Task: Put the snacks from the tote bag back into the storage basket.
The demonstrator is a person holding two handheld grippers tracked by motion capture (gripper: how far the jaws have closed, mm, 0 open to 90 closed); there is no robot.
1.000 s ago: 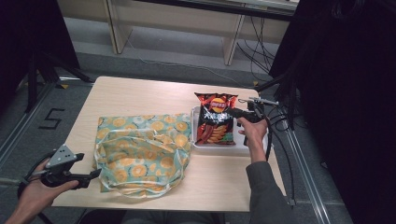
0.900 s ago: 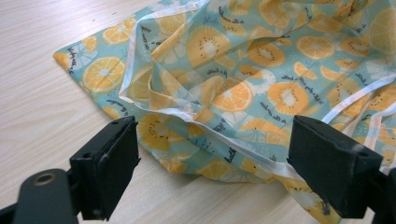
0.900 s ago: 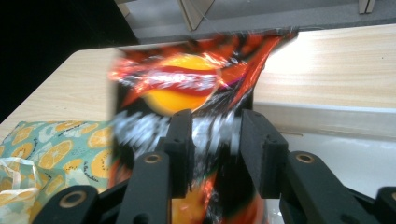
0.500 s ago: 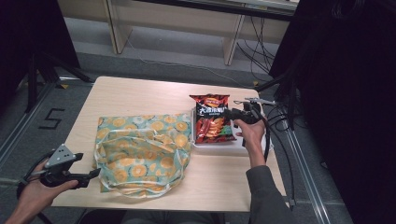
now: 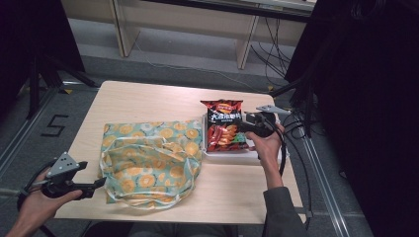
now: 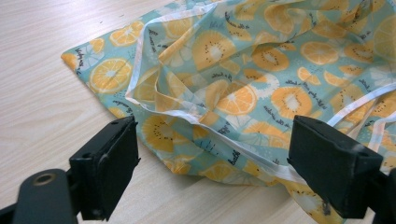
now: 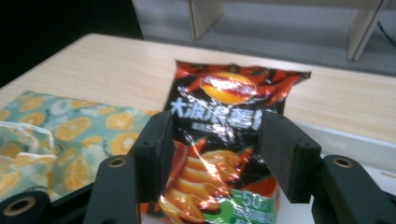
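Observation:
A red chip bag (image 5: 223,129) stands tilted over a white tray (image 5: 232,154) at the table's right side. My right gripper (image 5: 244,127) is shut on the bag's right part. In the right gripper view the bag (image 7: 219,88) is pinched between the two black jaws of that gripper (image 7: 215,133), and the tray's rim (image 7: 341,140) runs behind. A fabric bag (image 5: 148,158) printed with orange slices lies flat at the table's middle left. My left gripper (image 5: 96,183) stands open beside its near left corner. The left gripper view has that gripper (image 6: 212,154) open around the fabric's (image 6: 243,70) white-trimmed edge without touching it.
Bare wooden table (image 5: 148,101) lies behind the fabric bag and along the front right. Cables (image 5: 291,133) hang past the table's right edge. Dark stands and shelf legs are on the floor beyond the far edge.
My right gripper has shifted the chip bag a little to the left over the tray. The left gripper has hardly moved.

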